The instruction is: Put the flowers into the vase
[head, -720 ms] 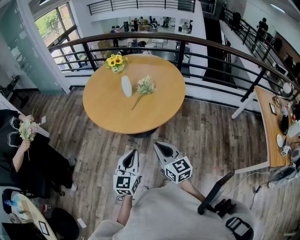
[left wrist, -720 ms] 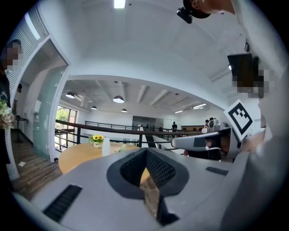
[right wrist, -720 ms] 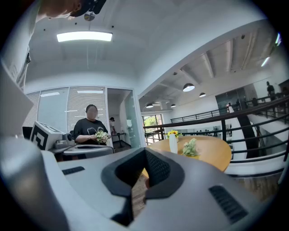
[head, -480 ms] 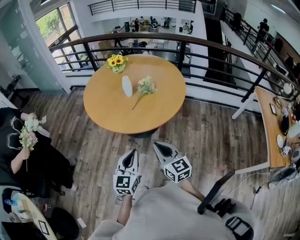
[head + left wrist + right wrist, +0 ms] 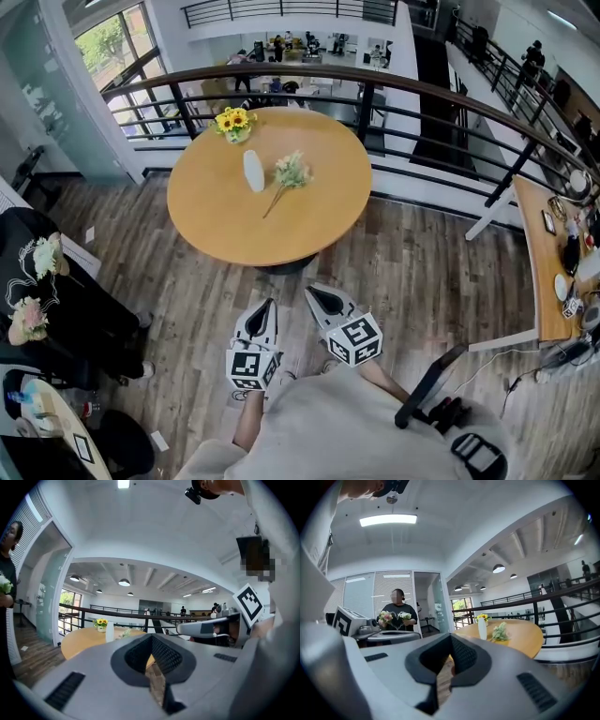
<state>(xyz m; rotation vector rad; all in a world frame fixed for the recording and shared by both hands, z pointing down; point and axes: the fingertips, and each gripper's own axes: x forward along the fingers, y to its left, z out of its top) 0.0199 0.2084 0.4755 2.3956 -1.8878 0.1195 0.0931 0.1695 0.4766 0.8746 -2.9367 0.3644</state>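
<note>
A slim white vase (image 5: 253,172) stands on the round wooden table (image 5: 281,234) ahead of me. A pale flower bunch (image 5: 291,172) lies just right of it, its stem pointing toward me. My left gripper (image 5: 266,307) and right gripper (image 5: 316,295) hover side by side over the wooden floor, well short of the table, both shut and empty. The left gripper view shows the vase (image 5: 109,632) and flowers (image 5: 124,633) far off; the right gripper view shows the vase (image 5: 482,628) and flowers (image 5: 500,632) too.
A pot of sunflowers (image 5: 232,124) sits at the table's far edge before a curved black railing (image 5: 422,103). A person in black (image 5: 56,309) at the left holds two flower bunches. A desk (image 5: 544,253) stands at the right.
The person at the left has split the flowers into two bunches and lowered one. Both grippers have stayed where they were.
</note>
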